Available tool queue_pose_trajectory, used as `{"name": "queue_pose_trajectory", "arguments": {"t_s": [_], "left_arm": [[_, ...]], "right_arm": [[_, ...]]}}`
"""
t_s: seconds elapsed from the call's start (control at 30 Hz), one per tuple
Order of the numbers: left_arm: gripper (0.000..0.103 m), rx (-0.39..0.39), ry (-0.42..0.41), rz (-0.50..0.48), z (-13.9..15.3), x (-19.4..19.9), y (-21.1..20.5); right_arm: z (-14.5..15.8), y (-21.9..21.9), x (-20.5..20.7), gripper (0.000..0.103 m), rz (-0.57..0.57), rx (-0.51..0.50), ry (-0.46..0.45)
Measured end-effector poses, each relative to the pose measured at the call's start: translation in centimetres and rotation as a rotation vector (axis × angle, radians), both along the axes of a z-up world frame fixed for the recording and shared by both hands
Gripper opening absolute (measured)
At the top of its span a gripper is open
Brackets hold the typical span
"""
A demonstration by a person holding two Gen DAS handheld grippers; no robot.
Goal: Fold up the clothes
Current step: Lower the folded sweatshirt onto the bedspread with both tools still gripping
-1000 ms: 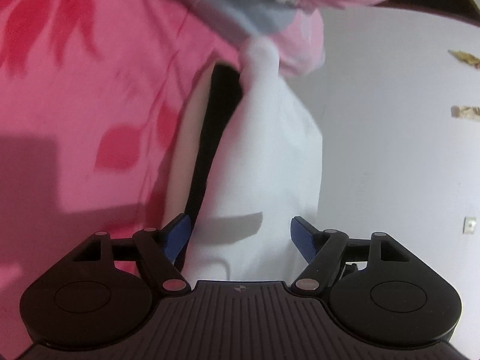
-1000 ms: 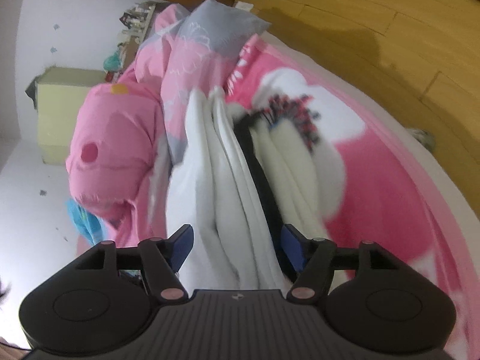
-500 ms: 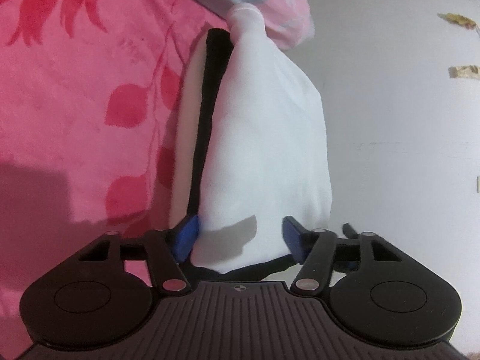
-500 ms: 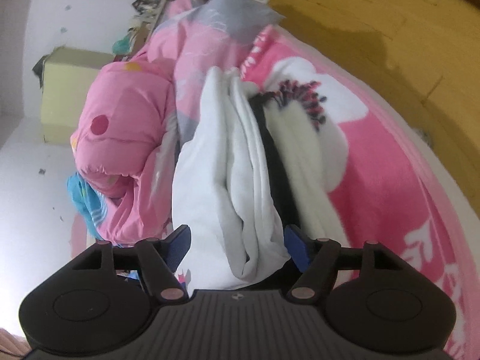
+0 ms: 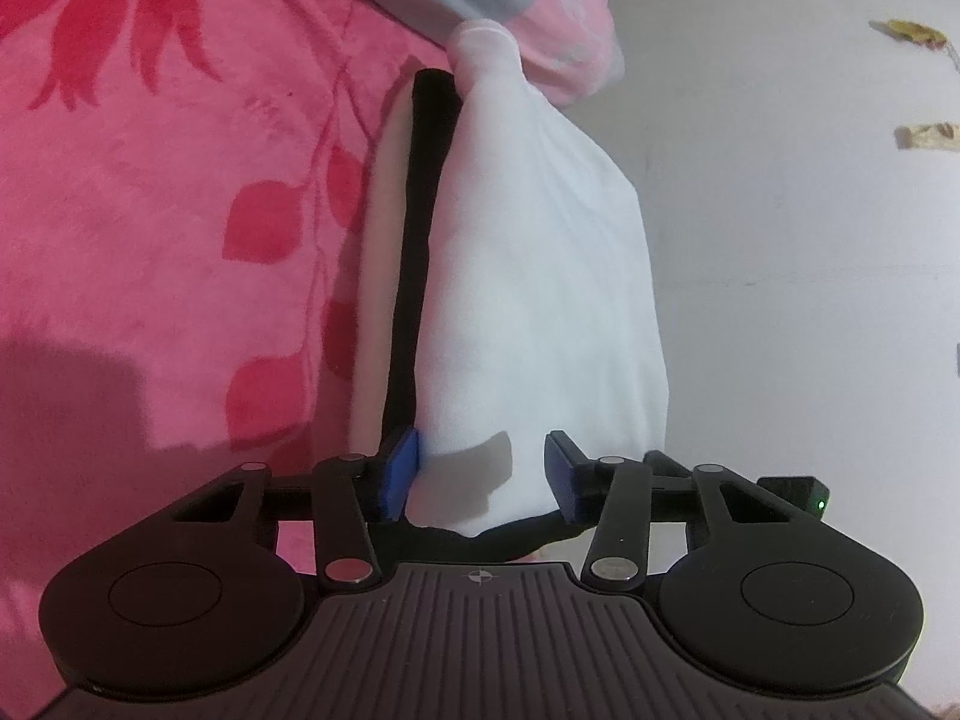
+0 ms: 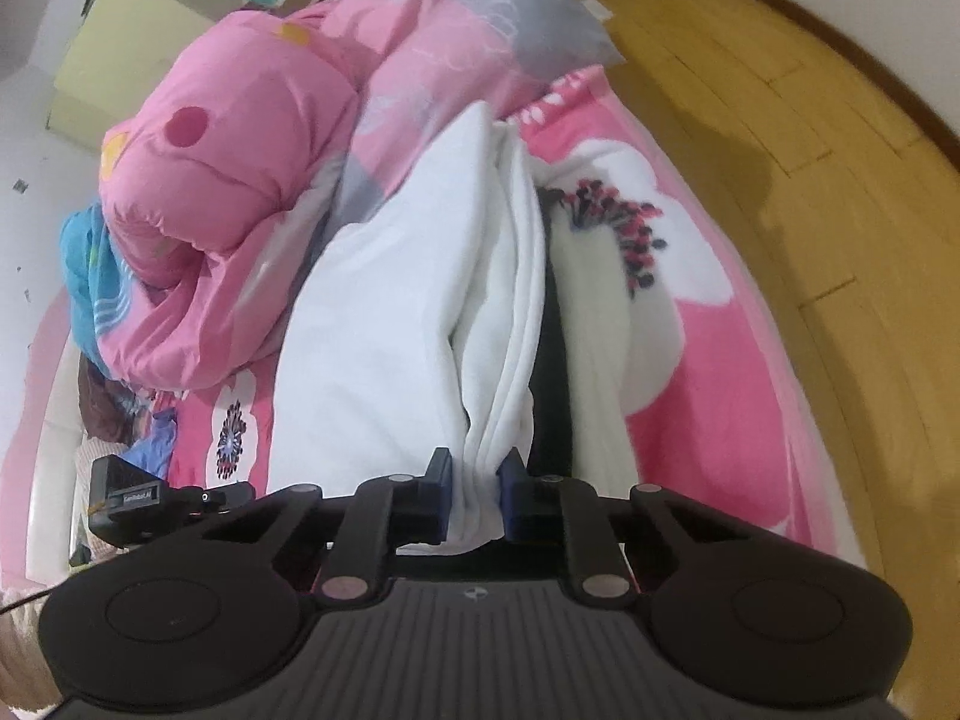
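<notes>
A white garment (image 5: 540,300) lies folded lengthwise on top of a black garment (image 5: 420,240) and a cream one (image 5: 381,276), on a pink flowered blanket (image 5: 150,210). My left gripper (image 5: 480,474) is open around the white garment's near end; its left pad (image 5: 399,471) touches the cloth and the right pad stands apart. In the right wrist view the white garment (image 6: 372,330) runs away from me in long folds. My right gripper (image 6: 477,492) is shut on a bunched edge of it, beside the black garment (image 6: 549,384).
A heaped pink quilt (image 6: 228,192) and a grey-pink pillow (image 6: 516,18) lie at the far end of the bed. Blue cloth (image 6: 84,264) sits at the left. Wooden floor (image 6: 840,180) runs along the right, and a white wall (image 5: 780,240) shows in the left wrist view.
My right gripper has shut on the white garment's bunched edge. The left fingers have narrowed around the garment's near end. More of the garment's length now shows in both views.
</notes>
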State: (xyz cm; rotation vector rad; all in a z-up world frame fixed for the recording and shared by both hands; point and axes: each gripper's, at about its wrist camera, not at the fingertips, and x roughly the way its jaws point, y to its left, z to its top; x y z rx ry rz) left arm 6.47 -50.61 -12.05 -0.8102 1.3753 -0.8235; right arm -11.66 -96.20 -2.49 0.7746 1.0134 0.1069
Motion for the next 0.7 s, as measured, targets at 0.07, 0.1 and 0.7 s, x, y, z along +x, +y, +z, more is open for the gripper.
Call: {"name": "queue_pose_trajectory", "arguments": {"t_s": [0.07,0.1,0.7], "left_arm": [[0.046,-0.009,0.004,0.005,-0.1,-0.1,0.0],[0.046,-0.013,0.007,0.005,-0.3,-0.3,0.2],[0.008,-0.096,-0.141,-0.019,8.2,0.4,0.9]], "right_arm": [[0.0,0.0,0.2,0.016,0.003,-0.002,0.006],[0.0,0.0,0.3,0.016,0.005,-0.004,0.01],[8.0,0.2,0.1,0.012,-0.024,-0.032,-0.157]]}}
